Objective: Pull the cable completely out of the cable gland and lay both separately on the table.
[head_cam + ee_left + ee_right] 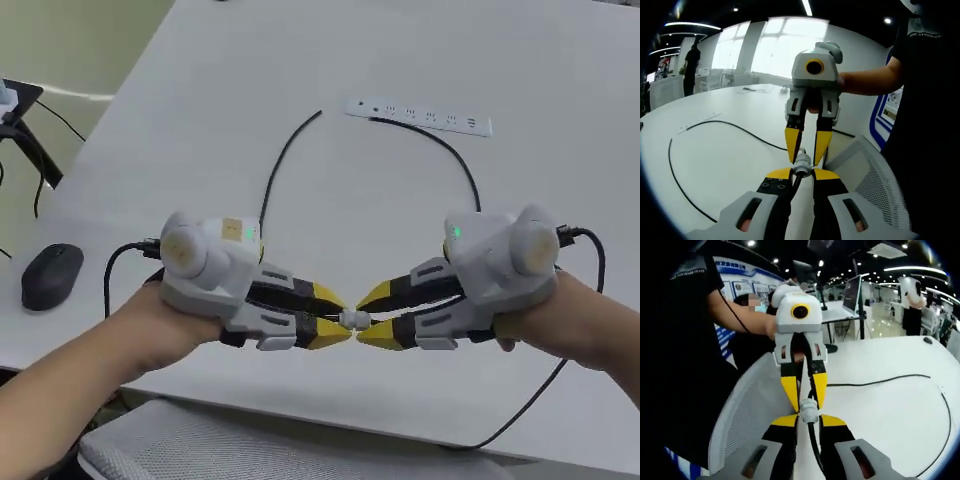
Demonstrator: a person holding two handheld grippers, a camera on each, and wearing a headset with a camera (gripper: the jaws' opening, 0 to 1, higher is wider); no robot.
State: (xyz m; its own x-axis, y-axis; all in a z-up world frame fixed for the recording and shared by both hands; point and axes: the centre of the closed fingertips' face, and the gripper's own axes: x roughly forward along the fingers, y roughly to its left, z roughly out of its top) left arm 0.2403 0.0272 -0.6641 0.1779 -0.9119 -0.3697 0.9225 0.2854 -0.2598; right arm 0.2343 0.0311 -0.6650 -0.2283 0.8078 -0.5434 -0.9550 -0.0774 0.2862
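Lower centre: I am gripping the gland (pixel 352 320) with left gripper (pixel 338 320) and right gripper (pixel 368 320), both narrowed onto it above the table (pixel 400 60); cable (pixel 812 440) not yet out; pulling and laying down are remaining.

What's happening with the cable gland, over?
Left gripper, right gripper both shut on cable gland; cable not yet out; power strip lies well clear.

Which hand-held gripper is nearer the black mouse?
Left. The left hand-held gripper sits between the mouse and the cable gland; the right hand-held gripper lies beyond the gland.
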